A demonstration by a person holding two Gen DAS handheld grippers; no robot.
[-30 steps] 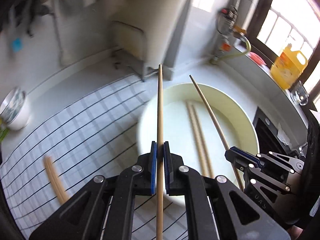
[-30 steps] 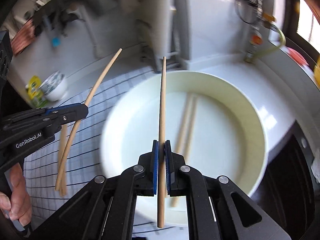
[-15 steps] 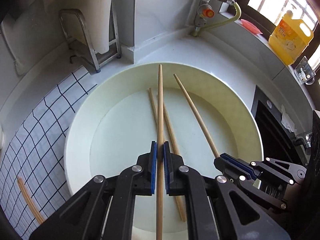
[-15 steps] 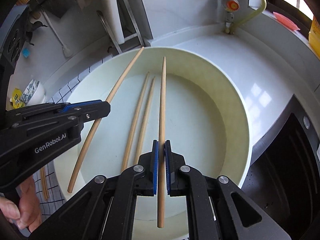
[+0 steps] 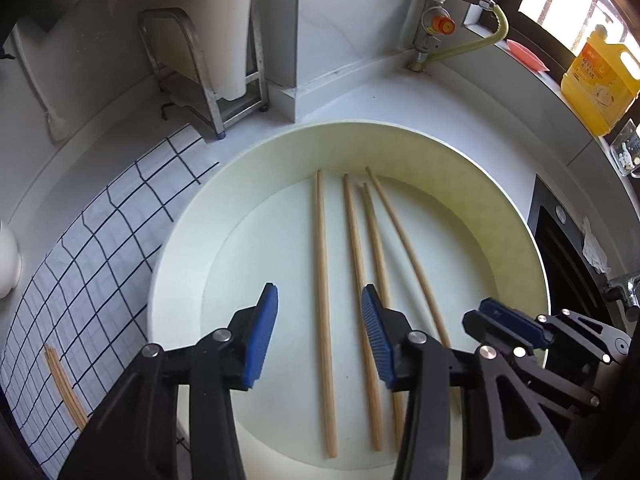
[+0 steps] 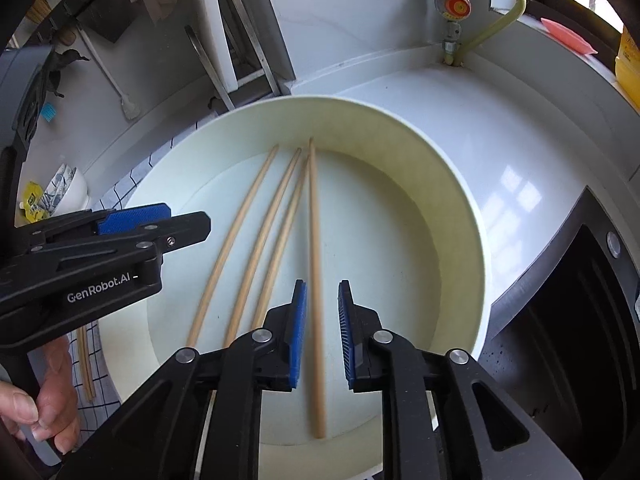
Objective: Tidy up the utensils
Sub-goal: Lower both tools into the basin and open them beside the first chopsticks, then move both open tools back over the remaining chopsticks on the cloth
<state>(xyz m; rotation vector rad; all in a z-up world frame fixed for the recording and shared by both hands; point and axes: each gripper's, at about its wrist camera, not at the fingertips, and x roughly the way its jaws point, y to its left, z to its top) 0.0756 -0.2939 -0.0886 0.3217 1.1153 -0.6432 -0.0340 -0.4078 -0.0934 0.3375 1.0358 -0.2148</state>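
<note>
Over the round cream basin, we are spreading both grippers; four thin, light, stiff wooden chopsticks need mid-shaft pinching.

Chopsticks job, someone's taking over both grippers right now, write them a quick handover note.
Left gripper: open, empty, over the basin.
Right gripper: open, straddling one chopstick without gripping it.
Done: four chopsticks lie in the basin, roughly side by side.
Left: more chopsticks lie on the checked mat to the left of the basin; they probably go in next.
</note>
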